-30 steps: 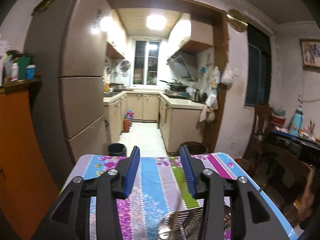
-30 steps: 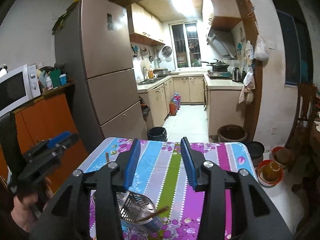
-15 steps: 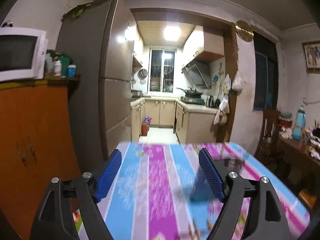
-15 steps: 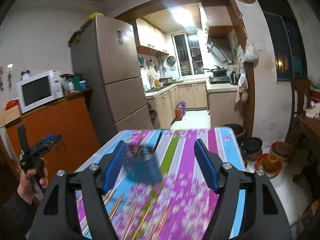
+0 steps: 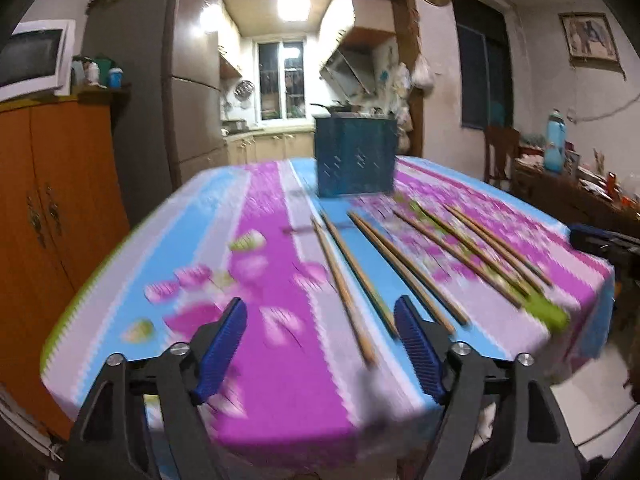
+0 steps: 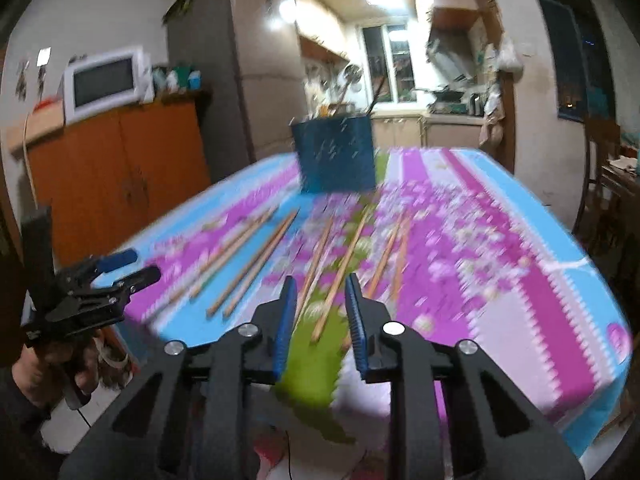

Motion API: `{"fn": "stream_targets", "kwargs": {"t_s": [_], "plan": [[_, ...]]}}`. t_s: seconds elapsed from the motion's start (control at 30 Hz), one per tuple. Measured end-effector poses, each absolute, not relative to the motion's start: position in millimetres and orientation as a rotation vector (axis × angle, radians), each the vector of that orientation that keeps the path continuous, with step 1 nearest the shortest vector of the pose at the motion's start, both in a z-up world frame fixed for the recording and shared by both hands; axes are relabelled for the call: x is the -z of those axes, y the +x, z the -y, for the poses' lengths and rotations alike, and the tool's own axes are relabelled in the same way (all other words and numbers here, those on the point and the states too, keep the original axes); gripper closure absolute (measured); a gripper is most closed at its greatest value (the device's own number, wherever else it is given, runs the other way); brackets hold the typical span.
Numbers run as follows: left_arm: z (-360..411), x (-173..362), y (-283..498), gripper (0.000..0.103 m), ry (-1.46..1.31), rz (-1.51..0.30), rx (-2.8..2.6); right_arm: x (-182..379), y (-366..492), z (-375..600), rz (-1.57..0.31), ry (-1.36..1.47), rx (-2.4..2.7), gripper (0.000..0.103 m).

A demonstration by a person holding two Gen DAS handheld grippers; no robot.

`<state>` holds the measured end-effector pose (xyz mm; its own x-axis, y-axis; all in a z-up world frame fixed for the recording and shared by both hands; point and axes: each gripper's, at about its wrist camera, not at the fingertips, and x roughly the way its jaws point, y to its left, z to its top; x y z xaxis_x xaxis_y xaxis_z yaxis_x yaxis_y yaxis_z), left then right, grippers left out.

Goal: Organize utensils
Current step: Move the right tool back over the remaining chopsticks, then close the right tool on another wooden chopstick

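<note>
The bench, wearing a glossy striped floral cloth, is carrying a dark blue perforated holder at its far end. Nearer than the holder, slim wooden chopsticks are lying loose, probably awaiting collection. Nearest, the left hand-held gripper is standing apart and empty, having just narrowed slightly; the right hand-held gripper has been closing to a narrow gap, gripping nothing.

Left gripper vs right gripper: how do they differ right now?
Left gripper jaws stand wide, having just been closing slightly; right gripper jaws are narrow, having just been closing. Left points at the chopsticks over blue and pink stripes; right points over the green stripe. Both hold nothing.
</note>
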<state>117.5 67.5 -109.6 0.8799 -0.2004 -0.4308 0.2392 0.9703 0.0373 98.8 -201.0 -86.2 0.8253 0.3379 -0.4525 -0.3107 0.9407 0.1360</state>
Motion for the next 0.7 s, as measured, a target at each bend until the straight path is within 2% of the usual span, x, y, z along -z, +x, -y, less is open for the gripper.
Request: {"fn": "stream_targets", "kwargs": {"t_s": [0.5, 0.57, 0.63, 0.7], "plan": [[-47.2, 134.3, 119.9, 0.059, 0.146, -0.439, 0.234, 126.6, 107.1, 168.6, -0.548, -0.013, -0.335, 0.088], [-47.2, 135.8, 122.3, 0.064, 0.138, -0.442, 0.232, 129.4, 107.6, 167.6, -0.543, -0.020, -0.321, 0.088], [-46.4, 138.5, 124.4, 0.074, 0.134, -0.445, 0.233, 131.2, 107.2, 166.0, -0.538, -0.024, -0.313, 0.088], [-44.9, 139.1, 123.7, 0.078, 0.134, -0.437, 0.233, 132.9, 106.2, 165.2, -0.529, -0.030, -0.305, 0.088]]}}
